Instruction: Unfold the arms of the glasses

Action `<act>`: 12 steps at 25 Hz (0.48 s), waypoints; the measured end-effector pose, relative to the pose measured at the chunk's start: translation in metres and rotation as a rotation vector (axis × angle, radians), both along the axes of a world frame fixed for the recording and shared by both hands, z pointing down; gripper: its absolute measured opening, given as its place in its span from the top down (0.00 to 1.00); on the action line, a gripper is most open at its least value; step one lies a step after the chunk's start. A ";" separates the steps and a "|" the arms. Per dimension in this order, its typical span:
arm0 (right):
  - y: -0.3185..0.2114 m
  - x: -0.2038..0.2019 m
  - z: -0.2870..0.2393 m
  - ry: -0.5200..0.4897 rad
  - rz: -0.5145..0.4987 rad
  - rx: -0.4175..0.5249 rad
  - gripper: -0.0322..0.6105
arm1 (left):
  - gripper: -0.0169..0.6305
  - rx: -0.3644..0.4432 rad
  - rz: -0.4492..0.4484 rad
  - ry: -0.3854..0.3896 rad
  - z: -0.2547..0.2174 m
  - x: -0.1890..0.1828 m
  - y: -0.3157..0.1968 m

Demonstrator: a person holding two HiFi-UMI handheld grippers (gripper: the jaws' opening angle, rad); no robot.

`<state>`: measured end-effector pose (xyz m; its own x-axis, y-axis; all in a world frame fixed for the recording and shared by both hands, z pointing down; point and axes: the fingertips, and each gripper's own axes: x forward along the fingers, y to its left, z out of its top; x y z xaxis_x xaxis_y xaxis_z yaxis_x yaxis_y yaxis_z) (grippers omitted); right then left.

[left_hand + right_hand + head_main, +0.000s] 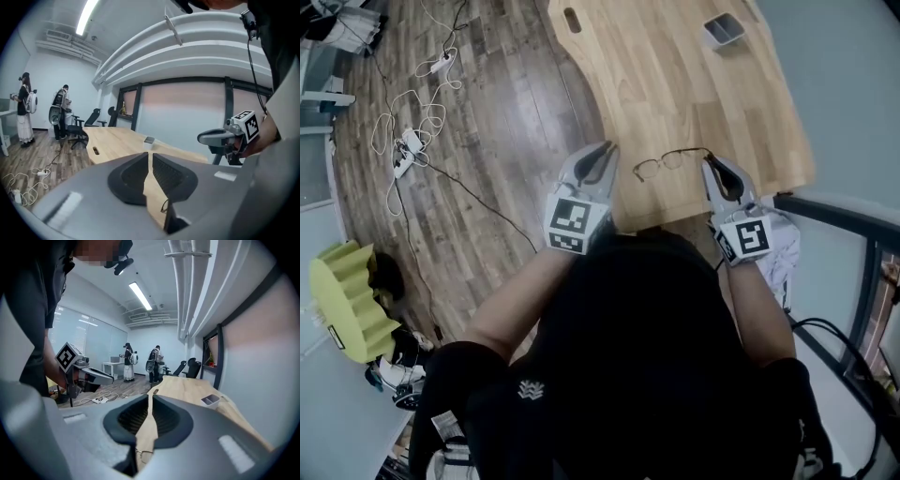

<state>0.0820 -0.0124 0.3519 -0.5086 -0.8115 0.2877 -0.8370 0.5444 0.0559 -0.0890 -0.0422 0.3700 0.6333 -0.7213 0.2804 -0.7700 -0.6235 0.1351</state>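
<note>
Glasses (672, 159) on table (675, 84), left gripper (608, 148), right gripper (709, 163)

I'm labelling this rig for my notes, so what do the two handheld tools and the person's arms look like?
Both the left tool and right tool have smooth grey shells with black ribbed pads inside the jaws. Each carries a white cube printed with black square markers. The person wears a black short-sleeved top.
</note>
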 end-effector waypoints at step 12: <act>-0.013 0.052 0.013 -0.093 0.041 -0.067 0.95 | 0.96 0.039 -0.110 -0.044 -0.017 0.020 0.000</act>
